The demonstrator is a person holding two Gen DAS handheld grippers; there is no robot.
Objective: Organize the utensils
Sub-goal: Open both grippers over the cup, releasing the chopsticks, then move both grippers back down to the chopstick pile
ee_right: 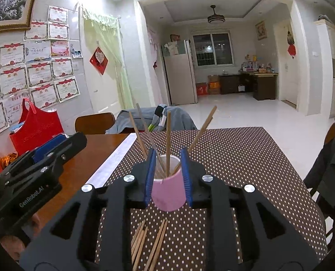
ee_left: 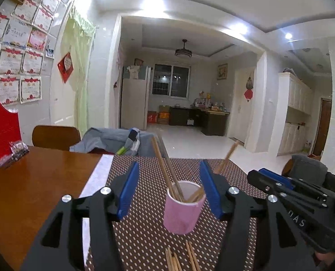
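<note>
A pink cup (ee_left: 183, 212) (ee_right: 168, 192) stands upright on a brown dotted mat (ee_left: 145, 237) (ee_right: 246, 162) and holds several wooden chopsticks (ee_left: 165, 171) (ee_right: 168, 140) that lean outward. More loose chopsticks (ee_left: 181, 259) (ee_right: 145, 241) lie on the mat just in front of the cup. My left gripper (ee_left: 169, 163) is open wide, the cup in the gap and its left pad clear of it. My right gripper (ee_right: 168, 151) is open narrowly, with the cup seen just beyond its tips and one chopstick upright in line with the gap, not pinched. Each gripper (ee_left: 257, 174) (ee_right: 70, 139) shows in the other's view.
The mat lies on a wooden table (ee_left: 32, 180) (ee_right: 95, 153). A red bag (ee_left: 0, 131) (ee_right: 36, 128) stands at the far left by the wall. Chairs draped with grey clothing (ee_left: 113, 140) (ee_right: 154, 117) stand behind the table, another (ee_right: 334, 158) at the right edge.
</note>
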